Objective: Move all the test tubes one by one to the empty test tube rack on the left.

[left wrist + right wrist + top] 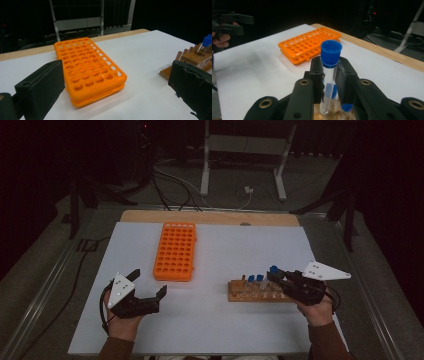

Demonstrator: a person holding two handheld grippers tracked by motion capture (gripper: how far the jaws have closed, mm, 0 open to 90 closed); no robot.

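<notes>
An orange tube rack (175, 251) lies on the white table, its holes bare; it also sits ahead of the left jaws (90, 71) and farther off in the right gripper view (308, 45). A wooden rack (256, 291) at the right holds blue-capped tubes (255, 279). My right gripper (273, 276) is shut on a clear tube with a blue cap (329, 75), held upright just above the wooden rack. My left gripper (148, 282) stands open near the orange rack's near end, nothing between its jaws.
The white sheet (215, 255) covers a wooden tabletop whose far edge (210, 216) shows. Beyond it are a metal stand's legs (205, 165) and cables (175, 185) on a dark floor. The wooden rack's corner (190, 58) shows in the left gripper view.
</notes>
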